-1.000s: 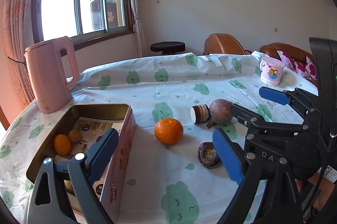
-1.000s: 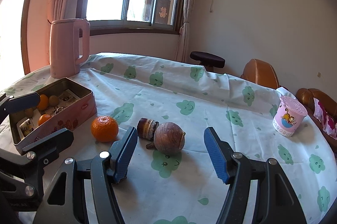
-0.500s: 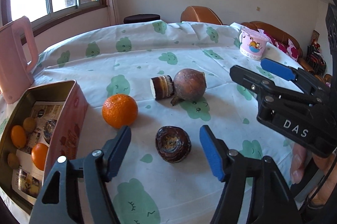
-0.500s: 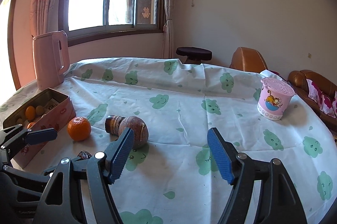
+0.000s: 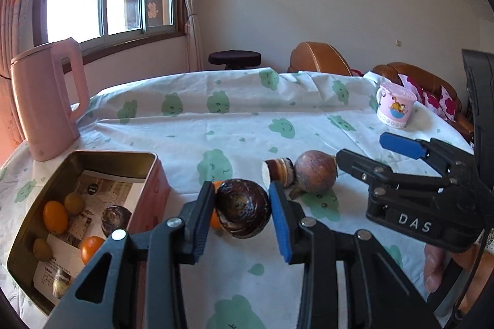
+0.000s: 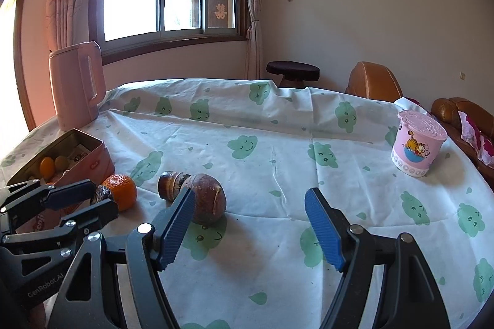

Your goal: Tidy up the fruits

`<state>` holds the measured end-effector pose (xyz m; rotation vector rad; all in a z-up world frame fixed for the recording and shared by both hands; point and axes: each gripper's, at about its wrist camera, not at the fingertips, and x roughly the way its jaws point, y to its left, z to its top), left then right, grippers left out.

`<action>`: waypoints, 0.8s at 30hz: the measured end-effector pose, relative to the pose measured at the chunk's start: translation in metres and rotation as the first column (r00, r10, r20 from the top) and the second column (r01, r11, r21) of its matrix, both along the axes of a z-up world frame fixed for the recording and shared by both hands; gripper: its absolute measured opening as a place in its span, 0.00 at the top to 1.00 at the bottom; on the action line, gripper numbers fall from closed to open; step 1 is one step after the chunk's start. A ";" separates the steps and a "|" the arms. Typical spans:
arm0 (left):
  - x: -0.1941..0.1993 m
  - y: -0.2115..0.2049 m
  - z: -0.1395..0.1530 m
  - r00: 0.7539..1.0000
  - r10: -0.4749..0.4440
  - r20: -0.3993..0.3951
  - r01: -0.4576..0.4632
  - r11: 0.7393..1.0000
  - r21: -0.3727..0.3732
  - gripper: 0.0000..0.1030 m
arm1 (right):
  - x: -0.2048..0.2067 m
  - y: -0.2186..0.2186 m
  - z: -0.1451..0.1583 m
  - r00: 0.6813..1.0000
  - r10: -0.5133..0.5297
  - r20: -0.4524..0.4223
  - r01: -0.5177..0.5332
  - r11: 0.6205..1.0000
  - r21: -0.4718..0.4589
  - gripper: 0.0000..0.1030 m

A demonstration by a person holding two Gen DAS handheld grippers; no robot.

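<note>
A round table (image 6: 278, 143) under a white cloth printed with green clouds carries everything. At its far left edge stands a pink kettle (image 5: 46, 103), upright, handle turned toward the middle. In front of the kettle, along the left edge, lies an open pink tin (image 5: 148, 174); on the printed paper inside it rest small orange and yellow-green fruits (image 5: 55, 216) and one dark brown round fruit (image 5: 115, 219). Near the far right edge stands a pink lidded cup (image 6: 416, 143) with a cartoon cat.

The right gripper (image 6: 250, 233) hangs over the near middle of the table, its blue pads well apart with nothing between them. The left gripper (image 5: 242, 213), whose jaws have just been closing, is clamped on a dark brown round fruit with a hollowed top (image 5: 242, 211), just beside the tin's right wall.

Toward the table's middle lies a large reddish-brown fruit (image 6: 208, 199), touching a smaller brown-and-cream cut piece (image 6: 171, 182) on its left. An orange mandarin (image 6: 122, 190) sits between that piece and the tin, partly hidden behind the held fruit in the left wrist view.
</note>
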<state>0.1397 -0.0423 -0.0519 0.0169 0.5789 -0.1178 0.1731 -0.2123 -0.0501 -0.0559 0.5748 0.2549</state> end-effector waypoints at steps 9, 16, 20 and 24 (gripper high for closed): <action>0.020 0.013 -0.003 0.998 0.059 0.009 -0.059 0.998 -0.010 0.63 | 0.034 0.038 -0.013 0.993 0.068 -0.097 -0.074 0.995 -0.060 0.27; 0.021 0.013 -0.004 0.999 0.048 0.001 -0.048 0.999 -0.020 0.63 | 0.049 0.039 -0.027 0.979 0.084 -0.186 -0.096 0.994 -0.055 0.28; 0.019 0.012 -0.003 0.999 0.048 0.015 -0.048 0.999 -0.018 0.63 | 0.050 0.036 -0.028 0.973 0.104 -0.206 -0.110 0.994 -0.021 0.54; 0.016 0.009 -0.002 0.999 0.042 0.034 -0.042 0.999 -0.006 0.63 | 0.048 0.031 -0.027 0.974 0.098 -0.204 -0.099 0.995 0.007 0.54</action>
